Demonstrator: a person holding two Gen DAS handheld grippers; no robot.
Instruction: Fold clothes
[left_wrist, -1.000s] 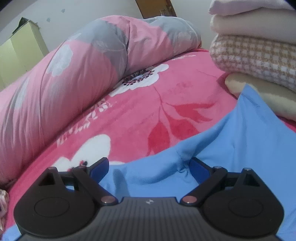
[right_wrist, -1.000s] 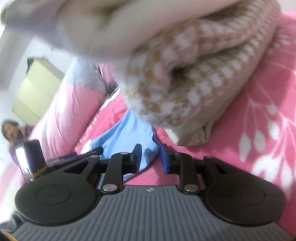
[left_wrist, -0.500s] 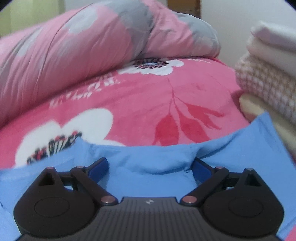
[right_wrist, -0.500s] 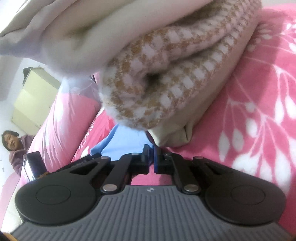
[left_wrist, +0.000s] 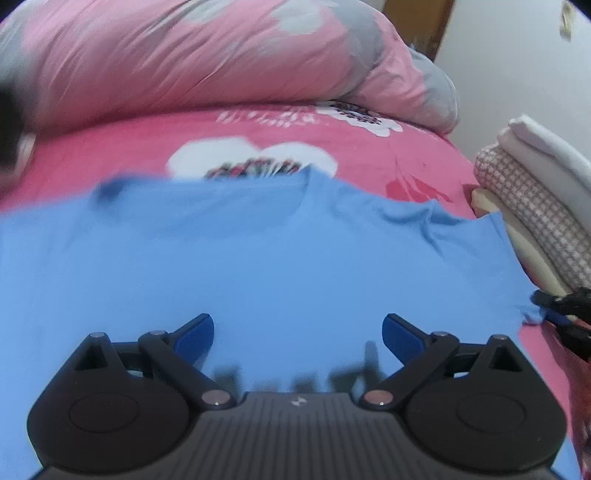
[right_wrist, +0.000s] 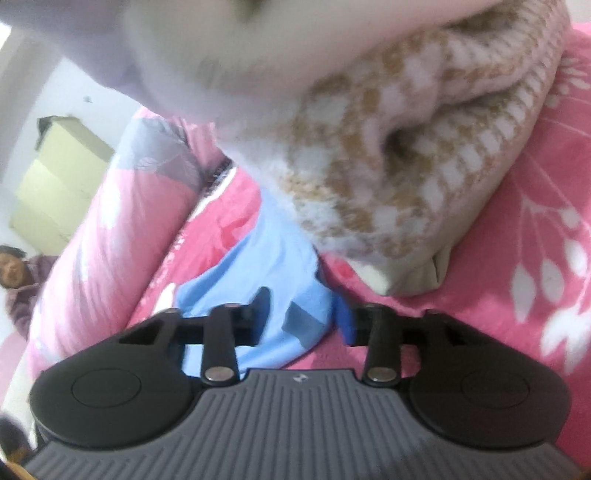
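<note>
Bed (left_wrist: 369, 155): pink floral cover. Directly on it: blue shirt (left_wrist: 258, 251) spread flat; rolled pink-grey quilt (left_wrist: 207, 55) along far side; folded clothes stack (left_wrist: 535, 206) at right.

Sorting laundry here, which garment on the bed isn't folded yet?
The light blue cotton shirt: it lies spread flat, while the checked knit and white pieces sit stacked.

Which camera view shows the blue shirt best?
The left wrist view: the blue shirt lies spread across most of the pink bed cover. The right wrist view shows only a bunched corner of it, partly hidden by the folded stack.
</note>
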